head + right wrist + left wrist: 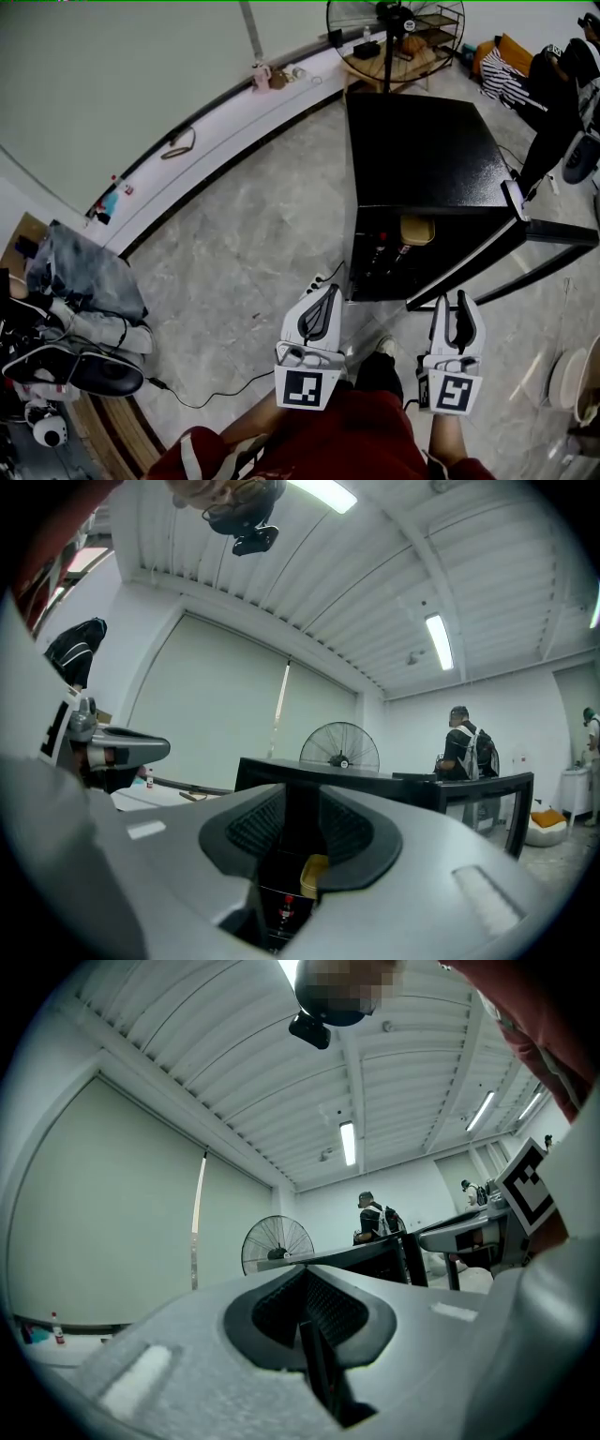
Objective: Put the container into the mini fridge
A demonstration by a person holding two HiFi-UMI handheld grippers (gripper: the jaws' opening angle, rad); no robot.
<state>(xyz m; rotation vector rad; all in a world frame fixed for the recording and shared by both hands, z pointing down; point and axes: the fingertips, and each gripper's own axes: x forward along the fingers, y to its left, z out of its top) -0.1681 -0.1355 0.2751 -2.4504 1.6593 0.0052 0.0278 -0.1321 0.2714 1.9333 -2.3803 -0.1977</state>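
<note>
The black mini fridge (422,150) stands just ahead of me, its door (511,246) swung open to the right. A tan container (417,230) sits on the upper shelf inside, and bottles (382,255) stand below it. My left gripper (329,292) is held level in front of the fridge's left corner, jaws together and empty. To its right, my right gripper (453,306) faces the opening, jaws apart with nothing between them. Through that gap, the right gripper view shows the container (313,874) and a red-capped bottle (286,913). The left gripper (305,1290) shows closed pads; the right gripper (300,825) is open.
A standing fan (394,23) and a round wooden table (398,61) are behind the fridge. A person (562,84) is at the far right. Bags and clothes (84,281) lie at the left. A cable (216,394) crosses the floor. A white ledge (216,131) follows the wall.
</note>
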